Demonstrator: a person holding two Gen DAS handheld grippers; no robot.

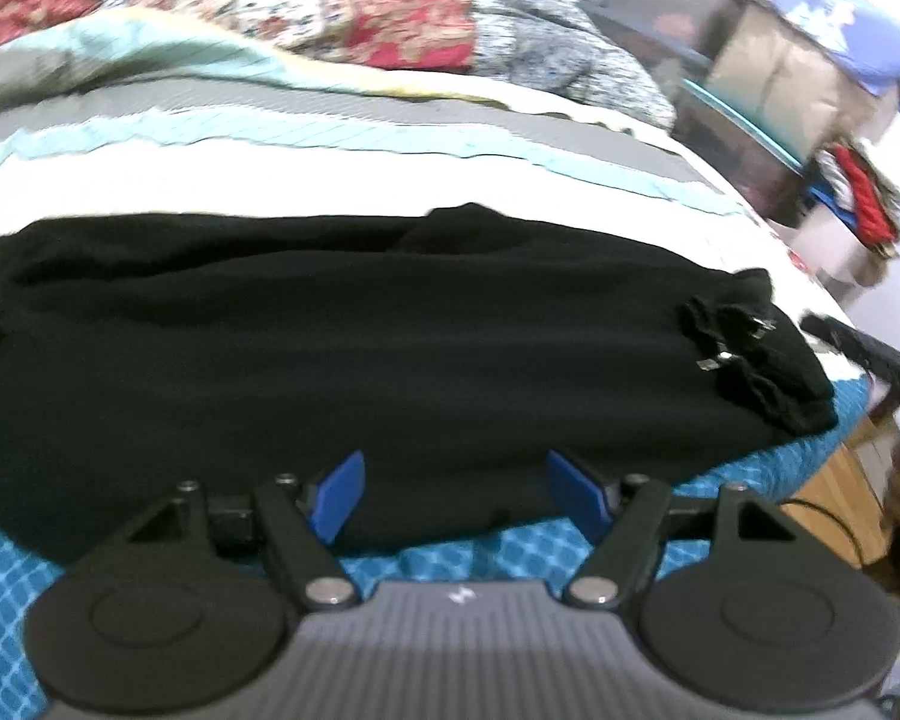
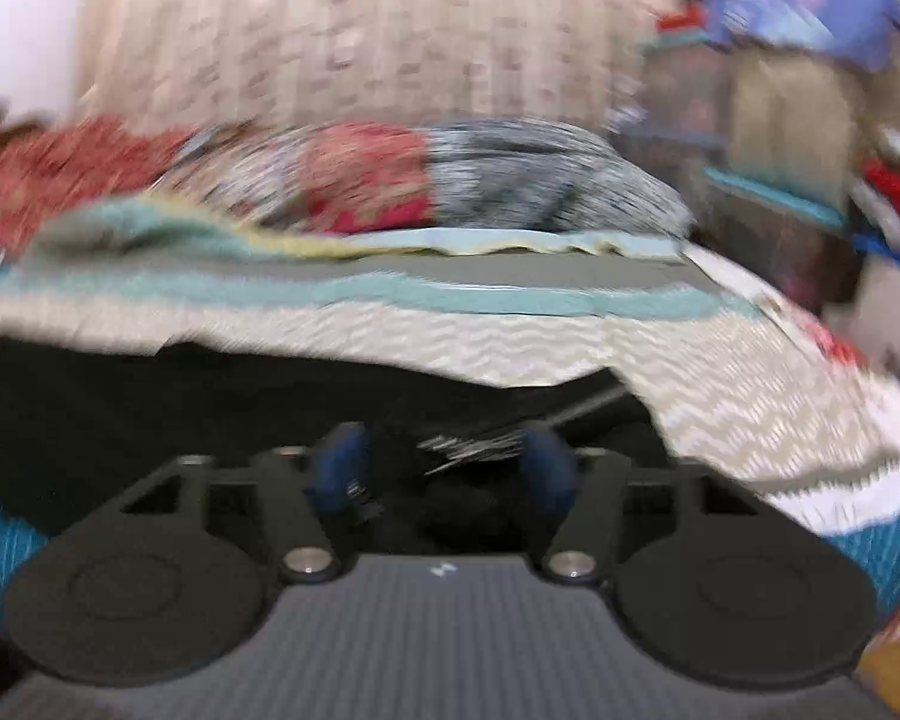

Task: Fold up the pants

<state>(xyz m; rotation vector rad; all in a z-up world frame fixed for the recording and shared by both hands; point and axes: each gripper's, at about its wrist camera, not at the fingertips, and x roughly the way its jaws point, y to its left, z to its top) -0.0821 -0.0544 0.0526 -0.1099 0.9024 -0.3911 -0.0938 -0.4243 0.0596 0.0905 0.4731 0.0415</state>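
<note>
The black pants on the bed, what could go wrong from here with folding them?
1. The black pants reach the bed's right edge; the drawstring end might slide off when pulled.
2. Both tools, left tool and right tool, are open, so a grasp could catch only the top layer.
3. The right wrist view is blurred, so its aim is uncertain.

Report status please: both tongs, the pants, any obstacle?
Left tongs open, empty. Right tongs open, over waistband. Black pants flat on bed. Nothing in the way.

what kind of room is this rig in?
Most likely a bedroom at home. The black pants lie on a bed with a striped bedspread, a pile of patterned quilts sits at the far side, and cluttered storage shelves stand beside it.
</note>
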